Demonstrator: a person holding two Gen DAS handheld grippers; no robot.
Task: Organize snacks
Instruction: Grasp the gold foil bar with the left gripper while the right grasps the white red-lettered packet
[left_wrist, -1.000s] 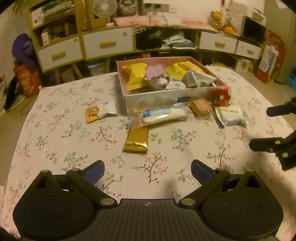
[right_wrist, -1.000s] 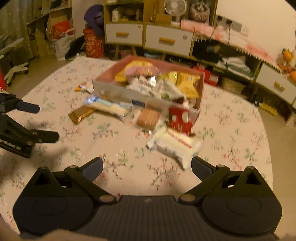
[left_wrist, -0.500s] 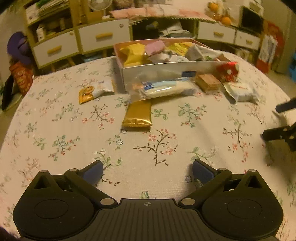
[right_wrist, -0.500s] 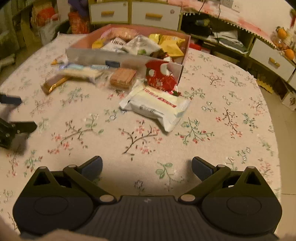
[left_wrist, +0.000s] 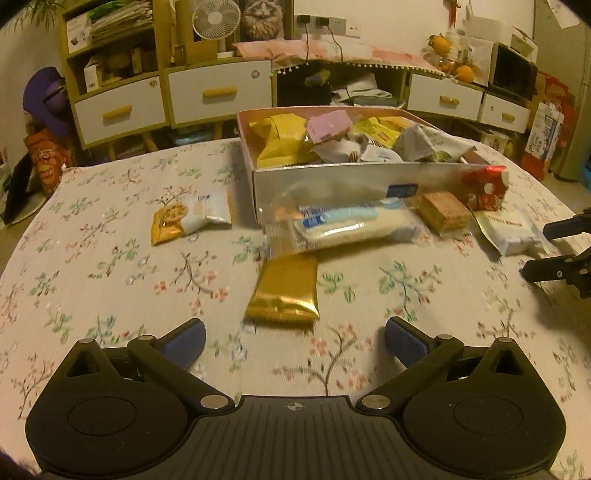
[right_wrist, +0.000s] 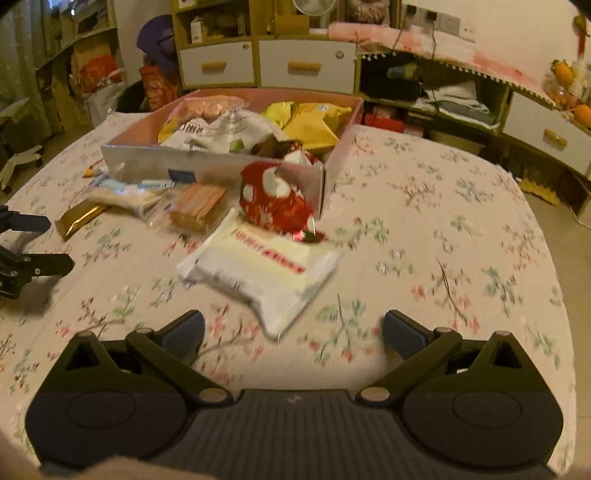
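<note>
Both my grippers are spread wide and empty, low over the floral table. Left gripper has the gold bar right ahead, lying between the line of its fingers, its far end tucked under the clear pack. Right gripper faces the white pack, whose near corner sits just short of the fingers.

Next out: the brown wafer beside the clear pack, the red bag leaning on the box corner and overlapping the white pack's far edge, and the cookie pack alone off to the left. Behind them the box, already heaped with yellow and white bags.

Risks as I judge them:
- Pulling the gold bar may drag the clear pack with it, since they overlap.
- Lifting the white pack could tip the red bag off the box wall.
- Flat slick wrappers on cloth: fingers may skate over, or bunch the tablecloth instead of gripping.
- The box is heaped, so a pack dropped on top could slide back out over the low front wall.
- The grippers are near each other; working the middle items together risks a bump.
</note>
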